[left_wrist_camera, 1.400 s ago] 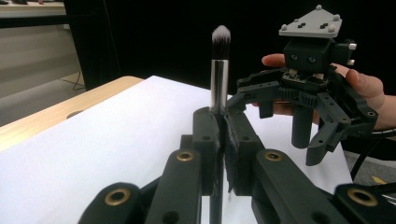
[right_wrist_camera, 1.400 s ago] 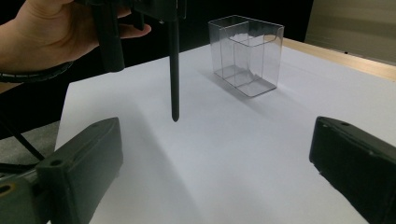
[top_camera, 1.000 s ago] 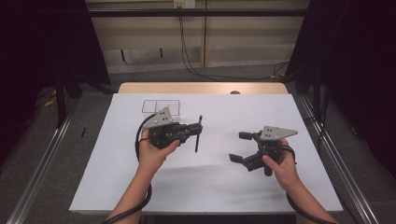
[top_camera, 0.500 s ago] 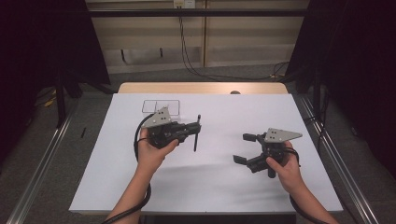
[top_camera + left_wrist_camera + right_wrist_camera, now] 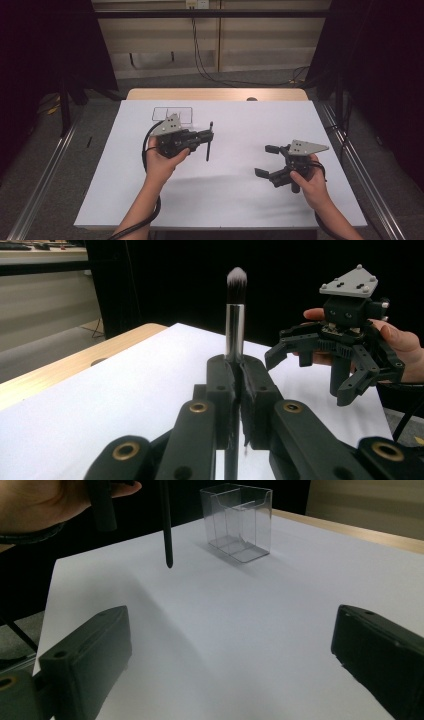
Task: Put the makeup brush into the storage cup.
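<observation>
Makeup brush (image 5: 236, 315) upright, clamped between left gripper (image 5: 235, 377) fingers; right gripper (image 5: 267, 160) fingers wide.

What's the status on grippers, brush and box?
Left gripper shut on black-handled makeup brush, bristles up. Right gripper open, empty. Clear plastic box unobstructed.

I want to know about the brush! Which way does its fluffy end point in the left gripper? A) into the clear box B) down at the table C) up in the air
C: the left gripper clamps the brush, bristles on top.
</observation>
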### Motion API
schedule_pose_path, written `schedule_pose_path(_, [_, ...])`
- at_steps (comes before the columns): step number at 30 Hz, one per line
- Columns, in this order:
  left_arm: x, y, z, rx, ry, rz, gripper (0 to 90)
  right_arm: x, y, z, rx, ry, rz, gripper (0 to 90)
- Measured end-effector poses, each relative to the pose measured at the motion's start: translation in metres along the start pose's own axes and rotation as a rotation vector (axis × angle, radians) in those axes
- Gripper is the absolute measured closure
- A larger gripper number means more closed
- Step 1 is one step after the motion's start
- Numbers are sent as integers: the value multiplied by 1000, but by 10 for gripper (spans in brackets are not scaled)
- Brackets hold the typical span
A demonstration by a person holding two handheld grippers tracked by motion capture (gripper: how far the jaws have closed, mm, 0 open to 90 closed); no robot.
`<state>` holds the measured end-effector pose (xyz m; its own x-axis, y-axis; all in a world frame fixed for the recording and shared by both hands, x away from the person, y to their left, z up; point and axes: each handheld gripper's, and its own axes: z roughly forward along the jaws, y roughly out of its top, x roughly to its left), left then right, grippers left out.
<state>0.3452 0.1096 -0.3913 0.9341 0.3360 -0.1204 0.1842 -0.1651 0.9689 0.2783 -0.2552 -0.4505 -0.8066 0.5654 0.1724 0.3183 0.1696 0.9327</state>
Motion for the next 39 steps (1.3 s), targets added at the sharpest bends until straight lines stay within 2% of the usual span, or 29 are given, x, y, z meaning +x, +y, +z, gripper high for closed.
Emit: schedule_pose_path(39, [10, -1, -13, -11, 48, -2, 841, -5, -17, -29, 13, -55, 14, 27])
